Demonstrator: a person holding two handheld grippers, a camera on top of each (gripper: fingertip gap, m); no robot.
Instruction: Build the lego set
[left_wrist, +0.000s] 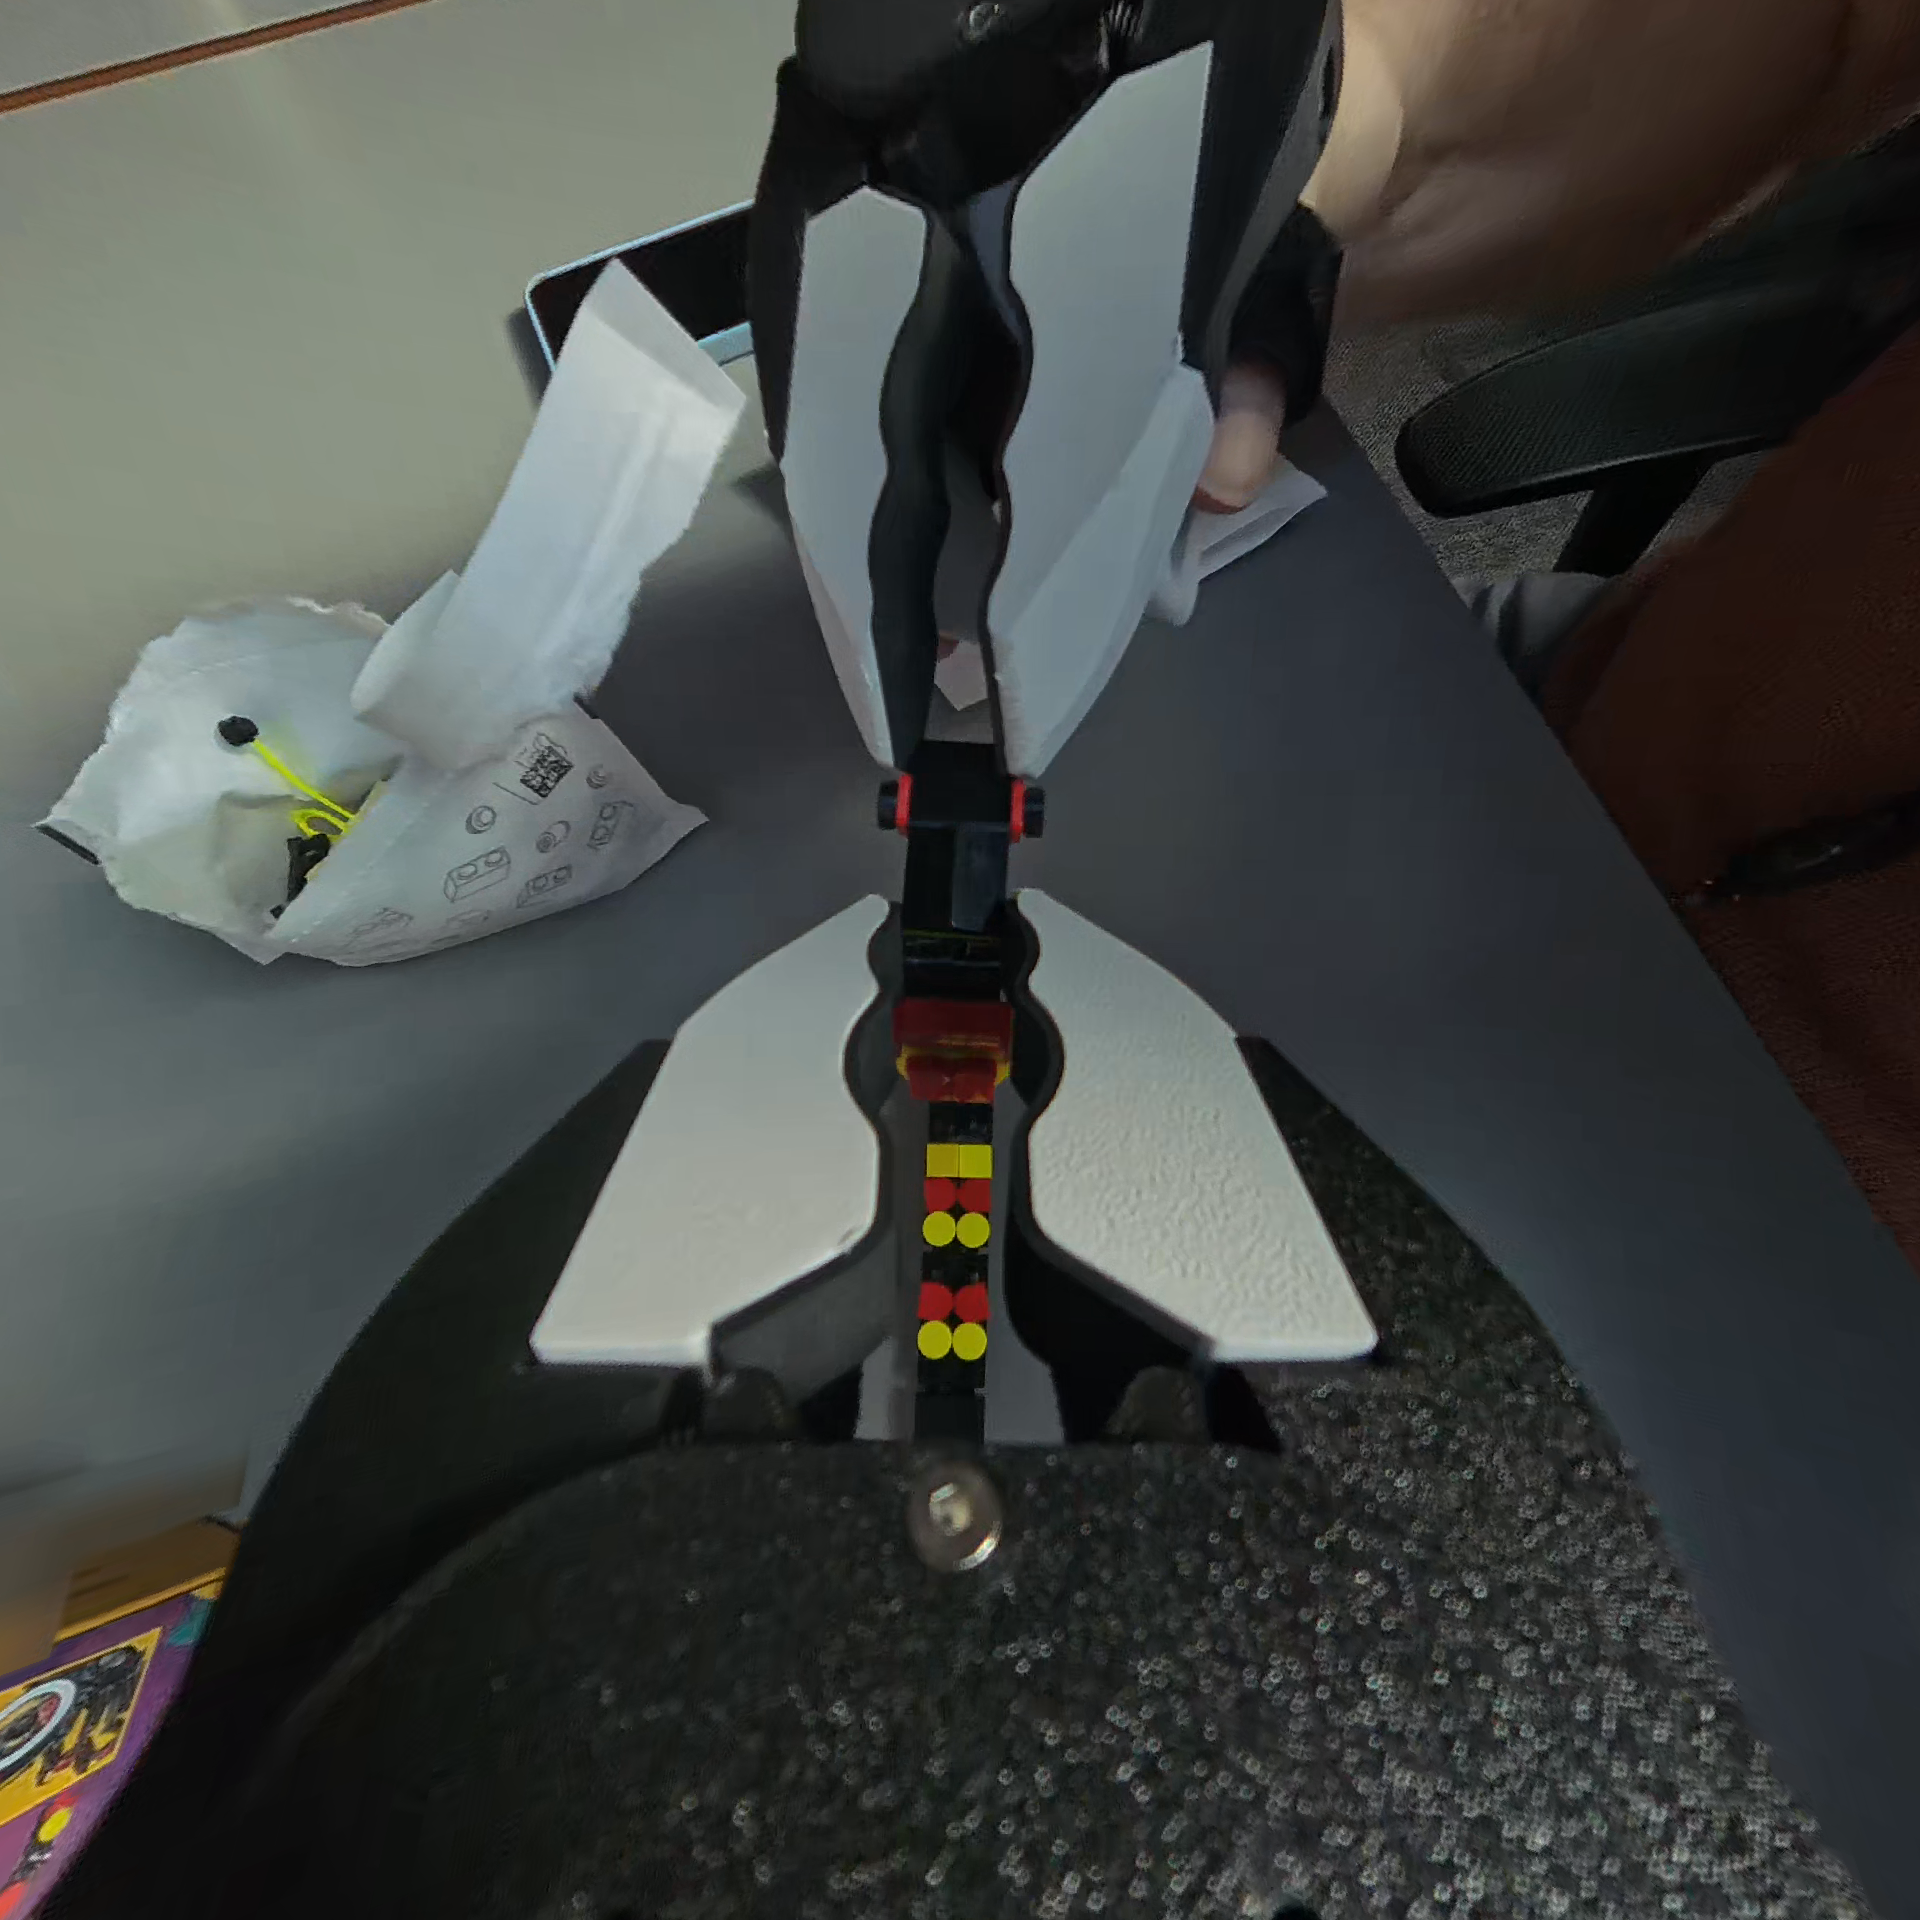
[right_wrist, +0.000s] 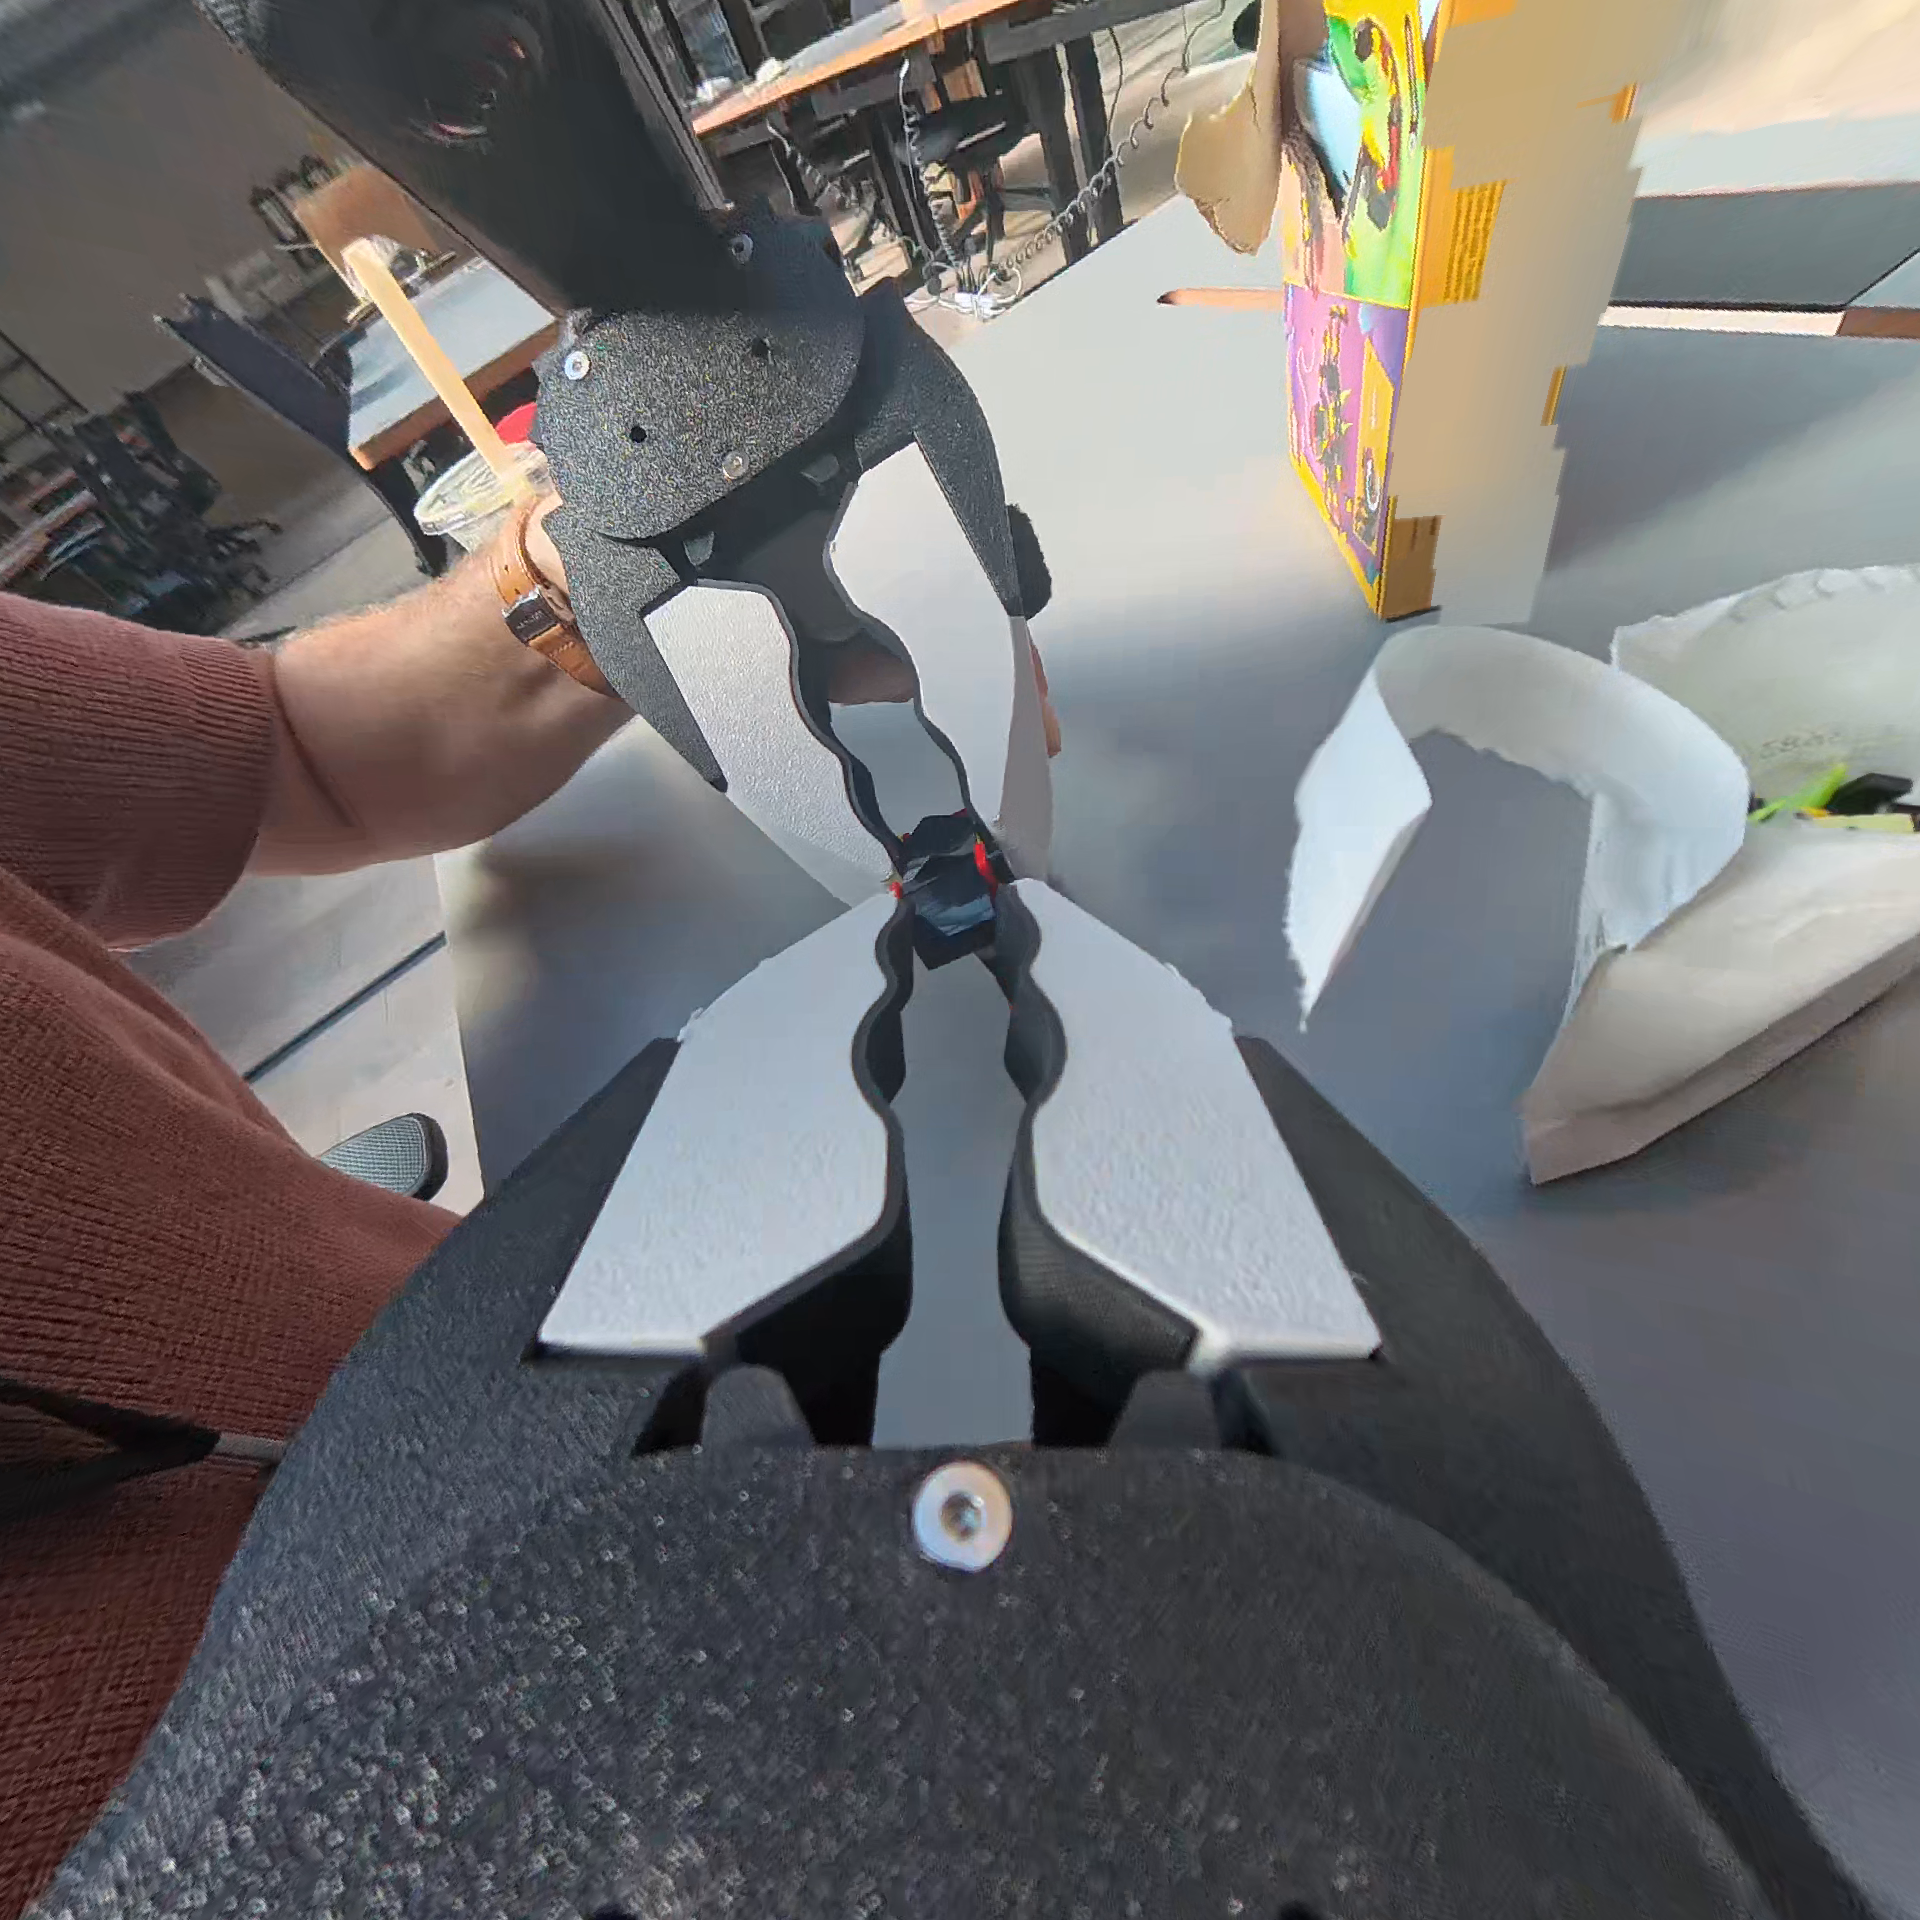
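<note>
Left tongs (left_wrist: 956, 935): you have them clamped along the lego build (left_wrist: 956, 1174).
Right tongs (right_wrist: 961, 925): you pinch its black end.
Tabletop (left_wrist: 1299, 831): torn paper bag (left_wrist: 343, 821).

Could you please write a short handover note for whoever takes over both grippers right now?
Left gripper: jaws shut along the lego model, a long black strip with red and yellow studs running back between them.
Right gripper: jaws closed on the black tip piece with red pins at the model's far end, facing the left gripper tip to tip.
Both hold the model above the dark table.
Parts: the torn paper bag lies on the table with loose pieces inside; the set's box stands behind it.
Done: strip partly built.
Left: whether the tip piece is fully seated cannot be told; remaining bag pieces still to add.
</note>
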